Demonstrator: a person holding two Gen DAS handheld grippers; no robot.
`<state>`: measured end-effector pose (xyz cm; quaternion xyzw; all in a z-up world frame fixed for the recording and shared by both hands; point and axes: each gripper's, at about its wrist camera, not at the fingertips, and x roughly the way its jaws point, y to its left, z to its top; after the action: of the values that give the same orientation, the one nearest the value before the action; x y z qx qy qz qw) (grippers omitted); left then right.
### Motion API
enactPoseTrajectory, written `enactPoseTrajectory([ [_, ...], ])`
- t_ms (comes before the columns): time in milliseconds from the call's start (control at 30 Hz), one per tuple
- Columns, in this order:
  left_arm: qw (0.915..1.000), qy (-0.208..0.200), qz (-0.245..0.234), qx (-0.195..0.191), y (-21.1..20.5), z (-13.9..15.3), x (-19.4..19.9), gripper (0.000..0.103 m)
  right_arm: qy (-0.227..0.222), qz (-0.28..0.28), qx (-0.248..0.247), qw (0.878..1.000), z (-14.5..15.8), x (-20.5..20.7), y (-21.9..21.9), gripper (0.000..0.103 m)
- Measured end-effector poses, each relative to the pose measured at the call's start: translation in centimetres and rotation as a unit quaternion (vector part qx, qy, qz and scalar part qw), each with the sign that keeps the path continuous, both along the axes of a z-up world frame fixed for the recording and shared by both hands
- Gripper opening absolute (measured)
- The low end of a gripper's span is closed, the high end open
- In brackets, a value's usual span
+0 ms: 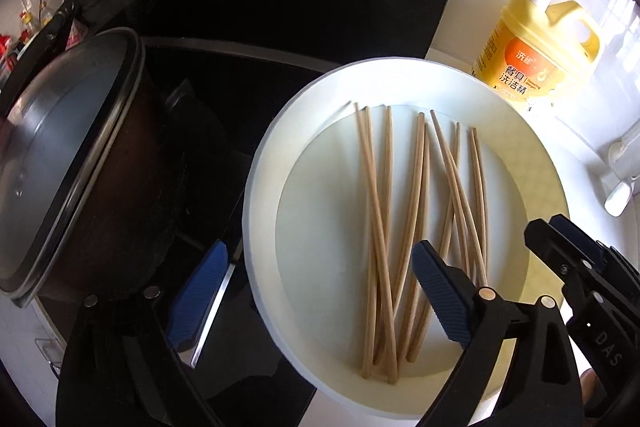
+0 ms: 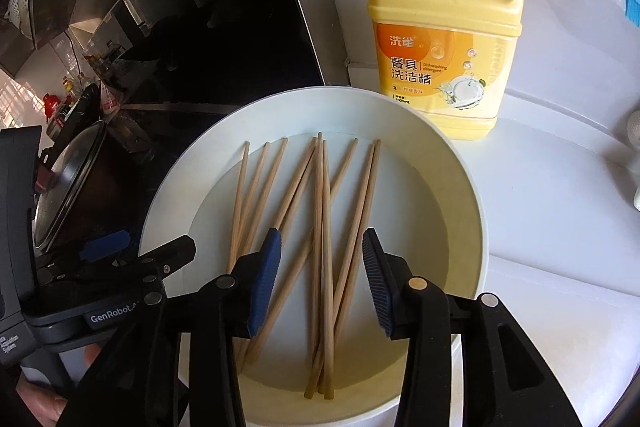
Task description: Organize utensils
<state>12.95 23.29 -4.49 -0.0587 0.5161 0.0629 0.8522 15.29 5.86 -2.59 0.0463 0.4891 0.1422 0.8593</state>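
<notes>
Several wooden chopsticks (image 1: 416, 211) lie crossed in a round white basin (image 1: 264, 163), also in the right wrist view: chopsticks (image 2: 320, 227), basin (image 2: 476, 227). My left gripper (image 1: 316, 291) is open and empty, wide over the basin's left rim, one finger outside it, one over the chopsticks. My right gripper (image 2: 320, 279) is open and empty, hovering over the near ends of the chopsticks with some between its fingers. The right gripper shows at the right edge of the left wrist view (image 1: 560, 239); the left gripper shows at the left of the right wrist view (image 2: 136, 251).
A yellow dish-soap pump bottle (image 2: 444, 43) stands behind the basin on the white counter (image 2: 560, 211). A dark pot with a glass lid (image 1: 68, 163) sits on the black stove (image 1: 248, 83) left of the basin. A white object (image 1: 620, 195) lies at the right.
</notes>
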Motion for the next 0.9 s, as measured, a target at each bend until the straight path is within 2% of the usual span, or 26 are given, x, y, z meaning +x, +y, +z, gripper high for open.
enactPoseTrajectory([
  [167,1.0000,0.004,-0.002,0.000,-0.1,0.3,-1.0,0.094,0.000,-0.004,-0.002,1.000,0.6,-1.0,-0.6,0.048],
  [433,0.9999,-0.012,0.003,0.007,-0.4,2.1,-2.6,0.094,-0.007,-0.009,-0.019,1.000,1.6,-2.2,-0.6,0.054],
  [900,0.9993,-0.031,0.007,0.017,-1.6,3.9,-5.1,0.094,-0.010,-0.020,-0.023,0.999,3.3,-3.7,-1.8,0.057],
])
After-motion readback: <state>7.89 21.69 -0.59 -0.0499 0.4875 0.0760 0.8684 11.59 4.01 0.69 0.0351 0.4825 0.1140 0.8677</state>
